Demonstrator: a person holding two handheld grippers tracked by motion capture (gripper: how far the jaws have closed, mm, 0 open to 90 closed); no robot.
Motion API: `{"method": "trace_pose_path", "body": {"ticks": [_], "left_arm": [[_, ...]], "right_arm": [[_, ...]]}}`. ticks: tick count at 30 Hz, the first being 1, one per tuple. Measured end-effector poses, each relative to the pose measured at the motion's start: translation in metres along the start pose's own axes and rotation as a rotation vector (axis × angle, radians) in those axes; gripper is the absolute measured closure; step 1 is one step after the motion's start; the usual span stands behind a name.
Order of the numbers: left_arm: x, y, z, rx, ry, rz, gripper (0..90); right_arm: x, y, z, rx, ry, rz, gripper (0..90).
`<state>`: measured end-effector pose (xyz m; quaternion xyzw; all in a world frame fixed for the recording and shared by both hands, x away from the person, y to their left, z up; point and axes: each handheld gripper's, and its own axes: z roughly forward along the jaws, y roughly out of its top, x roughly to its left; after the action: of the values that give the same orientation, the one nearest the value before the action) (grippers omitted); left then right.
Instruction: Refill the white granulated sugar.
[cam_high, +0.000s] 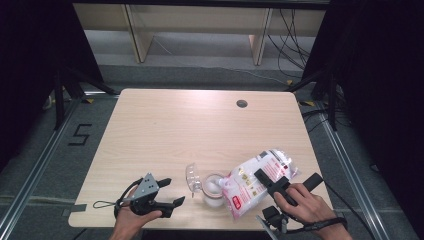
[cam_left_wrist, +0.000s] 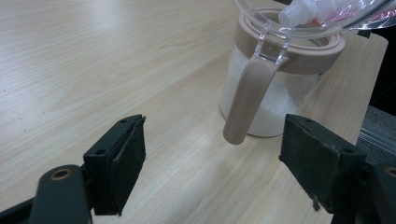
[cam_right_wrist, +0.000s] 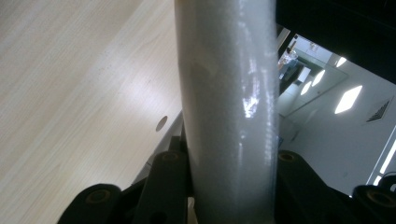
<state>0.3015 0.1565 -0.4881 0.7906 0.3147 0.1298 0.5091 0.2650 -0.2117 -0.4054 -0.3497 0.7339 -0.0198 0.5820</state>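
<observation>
From above, the right tongs (cam_high: 270, 183) clench the tilted bag (cam_high: 252, 185) over the jar (cam_high: 212, 189) just left of them, then between the released left tongs (cam_left_wrist: 212, 154) hangs its handle (cam_left_wrist: 247, 100), then close up the bag (cam_right_wrist: 226, 102) sits clamped, so tip slowly

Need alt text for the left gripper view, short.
A clear jar of white granules, with a beige collar and a beige handle hanging toward the camera, stands on a light wooden table. The left gripper has its black jaws open, short of the handle. The spout of a plastic bag tips over the jar's mouth.
</observation>
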Motion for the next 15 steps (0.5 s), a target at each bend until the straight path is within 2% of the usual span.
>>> {"method": "trace_pose_path", "body": {"ticks": [1,3,4,7,8,11,15], "left_arm": [[0.0008,0.0003,-0.0001,0.0,-0.002,0.013,21.7],[0.0004,0.0004,-0.0004,0.003,0.004,0.011,21.7],[-0.0011,-0.0002,-0.0003,0.003,0.008,-0.014,21.7],[-0.0003,0.0002,-0.0003,0.003,0.005,-0.001,21.7],[-0.0012,-0.0002,-0.0002,0.002,0.008,-0.017,21.7],[-0.0007,-0.0001,-0.0001,0.001,0.004,-0.01,21.7],[-0.0013,-0.0002,-0.0003,0.001,0.008,-0.018,21.7]], "right_arm": [[-0.0011,-0.0003,-0.0007,0.004,0.005,-0.011,75.6],[-0.0013,-0.0001,-0.0011,0.006,0.005,-0.015,75.6],[-0.0015,0.0001,-0.0012,0.008,0.004,-0.019,75.6],[-0.0006,-0.0002,-0.0012,0.006,0.0,-0.009,75.6],[-0.0006,-0.0004,-0.0012,0.007,0.001,-0.008,75.6],[-0.0004,0.0002,-0.0007,0.016,0.005,-0.026,75.6],[0.0001,0.001,-0.0006,0.004,0.001,-0.015,75.7]]}}
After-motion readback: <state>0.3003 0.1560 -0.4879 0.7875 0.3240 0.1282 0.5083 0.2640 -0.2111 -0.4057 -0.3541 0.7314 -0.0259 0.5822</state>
